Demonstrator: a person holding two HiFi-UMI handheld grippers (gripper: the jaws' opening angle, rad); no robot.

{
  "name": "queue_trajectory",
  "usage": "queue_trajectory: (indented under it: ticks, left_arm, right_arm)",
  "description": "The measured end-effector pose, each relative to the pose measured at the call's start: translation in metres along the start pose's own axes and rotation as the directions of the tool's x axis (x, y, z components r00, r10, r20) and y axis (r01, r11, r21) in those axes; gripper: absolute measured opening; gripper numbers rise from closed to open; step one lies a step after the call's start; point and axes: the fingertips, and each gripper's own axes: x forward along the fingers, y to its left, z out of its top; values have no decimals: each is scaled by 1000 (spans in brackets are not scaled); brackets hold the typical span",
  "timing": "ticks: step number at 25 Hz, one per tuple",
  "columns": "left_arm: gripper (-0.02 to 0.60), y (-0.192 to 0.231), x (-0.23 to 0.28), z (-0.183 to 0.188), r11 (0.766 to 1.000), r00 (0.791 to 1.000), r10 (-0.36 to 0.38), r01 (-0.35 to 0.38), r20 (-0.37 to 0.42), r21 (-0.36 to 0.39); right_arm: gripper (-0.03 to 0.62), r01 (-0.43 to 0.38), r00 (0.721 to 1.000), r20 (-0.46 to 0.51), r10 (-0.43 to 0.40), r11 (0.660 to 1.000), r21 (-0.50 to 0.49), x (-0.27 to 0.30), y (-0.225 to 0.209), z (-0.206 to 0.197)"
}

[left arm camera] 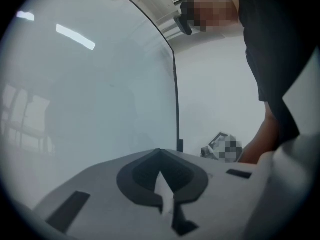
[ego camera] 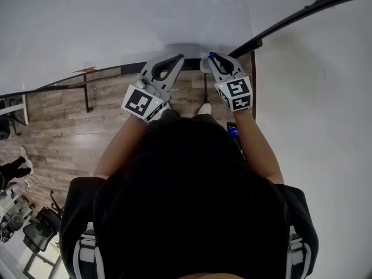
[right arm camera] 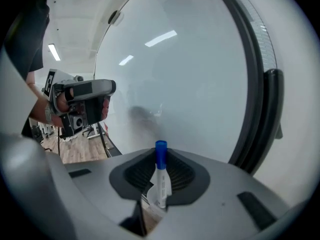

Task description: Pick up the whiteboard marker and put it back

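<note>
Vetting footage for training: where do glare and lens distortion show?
Left gripper view: fisheye bows the whiteboard edge, and ceiling-light glare streaks across it. Right gripper view: the same glare and curving, yet the marker is sharp. Head view: evenly lit, slightly soft, straight lines bent near the edges.

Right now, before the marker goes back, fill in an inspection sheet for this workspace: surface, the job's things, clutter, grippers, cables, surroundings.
Surface: whiteboard, blank, with a dark frame.
Job's things: whiteboard marker, blue cap towards the board, held between the right gripper's jaws.
Clutter: nothing seen.
Grippers: right gripper shut on the marker; left gripper shut, holding nothing; both close to the board.
Cables: nothing seen.
Surroundings: wood-pattern floor, white wall, office chairs at the far left.
</note>
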Motion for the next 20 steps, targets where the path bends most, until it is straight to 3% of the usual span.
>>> queue_trajectory:
  ticks: [5,11,20]
  left_arm:
    - [3,-7,0,1,1000,1000,-1,1,0,29]
    - [3,0,1,3,1000,999,5,-5,-37,12]
    - [3,-2,5,25,1000,1000,-12,11,-12,-28]
  right_arm:
    - [63,-15,998,56,12,999,45,-15,1,12]
    - [63,-40,991,131,31,997,64,-27,5,49]
    - [63,-89,968,243,63,991,97,-52,7,91]
